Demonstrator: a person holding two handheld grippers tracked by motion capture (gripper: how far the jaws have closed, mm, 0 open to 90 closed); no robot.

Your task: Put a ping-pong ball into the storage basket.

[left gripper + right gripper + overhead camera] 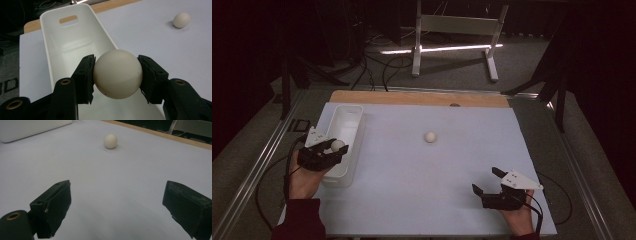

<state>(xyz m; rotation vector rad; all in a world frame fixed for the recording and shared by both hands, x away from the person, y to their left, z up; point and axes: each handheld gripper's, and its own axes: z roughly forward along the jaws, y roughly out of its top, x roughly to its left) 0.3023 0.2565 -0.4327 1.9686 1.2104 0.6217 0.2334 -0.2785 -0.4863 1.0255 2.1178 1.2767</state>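
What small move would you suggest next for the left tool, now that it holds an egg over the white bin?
Probably lower it a little and open the jaws. The left tool grips the egg above the near end of the white bin, whose floor looks bare, so a short drop should be gentle on the shell.

I see a smooth, matt off-white egg (117, 73) between the left gripper's (116, 77) black rubbery pads (86, 78). The bin (53, 40) reads as glossy white plastic. The table cover (437, 180) looks like matt pale sheet over a wooden board (412, 98).
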